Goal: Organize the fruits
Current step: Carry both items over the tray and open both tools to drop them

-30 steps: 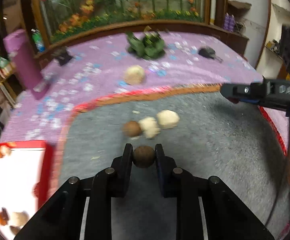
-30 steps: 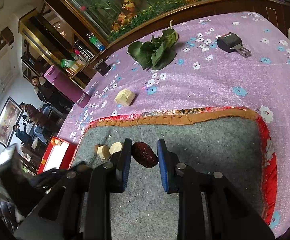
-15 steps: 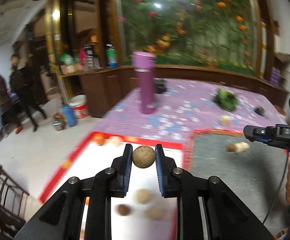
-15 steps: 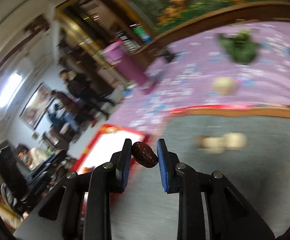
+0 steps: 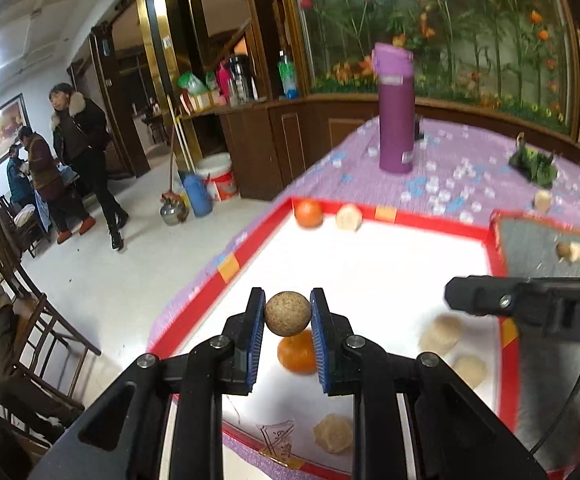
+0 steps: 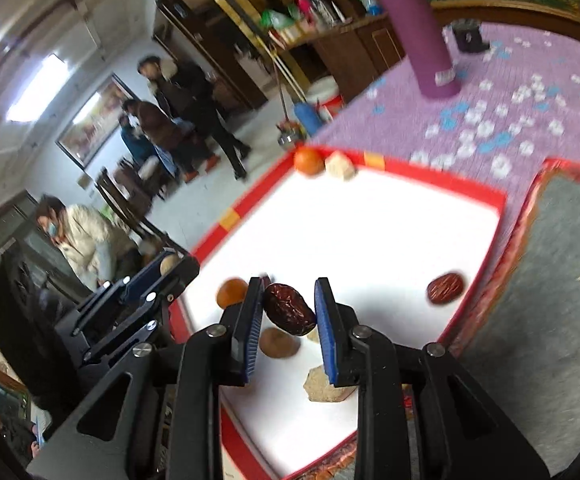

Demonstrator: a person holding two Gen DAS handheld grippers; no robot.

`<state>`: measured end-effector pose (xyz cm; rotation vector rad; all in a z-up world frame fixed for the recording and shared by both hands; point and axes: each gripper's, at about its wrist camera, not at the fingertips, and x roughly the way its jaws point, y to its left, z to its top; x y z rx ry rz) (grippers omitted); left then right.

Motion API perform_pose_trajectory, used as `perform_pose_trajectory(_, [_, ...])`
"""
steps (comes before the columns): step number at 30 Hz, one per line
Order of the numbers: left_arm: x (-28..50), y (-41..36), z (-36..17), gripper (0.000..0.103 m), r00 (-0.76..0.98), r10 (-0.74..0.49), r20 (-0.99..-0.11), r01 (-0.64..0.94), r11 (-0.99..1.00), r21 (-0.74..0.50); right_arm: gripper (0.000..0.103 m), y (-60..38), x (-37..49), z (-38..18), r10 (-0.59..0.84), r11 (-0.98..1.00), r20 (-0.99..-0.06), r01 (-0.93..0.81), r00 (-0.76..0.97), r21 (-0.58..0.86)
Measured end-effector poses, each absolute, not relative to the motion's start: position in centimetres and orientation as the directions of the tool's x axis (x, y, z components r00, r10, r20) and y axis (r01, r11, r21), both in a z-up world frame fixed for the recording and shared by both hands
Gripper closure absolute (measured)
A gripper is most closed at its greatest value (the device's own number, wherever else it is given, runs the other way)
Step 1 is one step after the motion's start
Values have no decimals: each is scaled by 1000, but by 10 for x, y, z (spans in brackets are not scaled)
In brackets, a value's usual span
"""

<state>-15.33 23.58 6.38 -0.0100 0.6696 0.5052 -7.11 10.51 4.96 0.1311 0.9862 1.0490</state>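
- The purple flowered tablecloth (image 5: 442,184) runs out of sight at right in both views; a second earlier the cameras faced it and the grey mat, now they face the tray.
- The white shallow tray with a red rim (image 5: 374,264) is cut off at the near edge by the gripper bodies; its middle lies bare and open, and its left rim sits close to the table's drop to the floor.
- The grey felt mat with an orange border (image 6: 562,264) lies just beside the tray's right rim, partly out of frame.
- The left gripper (image 5: 288,314) pinches a round tan-brown fruit (image 5: 288,313) above the tray, over a small orange fruit (image 5: 296,354) half hidden behind it.
- The right gripper (image 6: 290,312) pinches a wrinkled dark red date (image 6: 289,314) above the tray's near part; a second red date (image 6: 445,288) lies blurred near the right rim.
- Pale lumps under the right gripper's fingers are hard to identify.
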Motion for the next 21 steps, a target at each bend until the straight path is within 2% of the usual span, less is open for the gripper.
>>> perform_pose_trajectory(5, [-153, 236, 54, 80, 631, 477, -612, -467, 863, 191, 74, 116, -73, 39, 741, 562, -657, -665, 138, 493])
perform_pose_trajectory(6, [-155, 237, 53, 72, 625, 481, -615, -468, 861, 198, 66, 117, -73, 41, 735, 566, -664, -666, 139, 486])
perform_pose_trajectory(7, [-155, 237, 53, 55, 619, 486, -617, -473, 858, 201, 60, 116, -73, 43, 733, 567, -667, -663, 134, 489])
perform_pose_trajectory(8, [-157, 238, 54, 47, 618, 493, -613, -481, 853, 201, 53, 114, -72, 46, 739, 565, -660, -657, 134, 499])
perform_pose_trajectory(9, [-159, 238, 56, 36, 621, 504, -601, -492, 847, 202, 52, 107, -71, 53, 758, 555, -636, -656, 146, 512])
perform_pose_trajectory(10, [-162, 238, 60, 32, 628, 514, -584, -500, 842, 203, 52, 105, -71, 56, 769, 549, -621, -657, 155, 516])
perform_pose_trajectory(14, [-166, 233, 73, 24, 651, 513, -560, -493, 846, 202, 52, 63, -62, 85, 805, 543, -544, -663, 236, 515])
perform_pose_trajectory(21, [-153, 198, 80, 24, 707, 414, -574, -382, 906, 183, 48, -70, -18, 98, 743, 669, -491, -534, 455, 516])
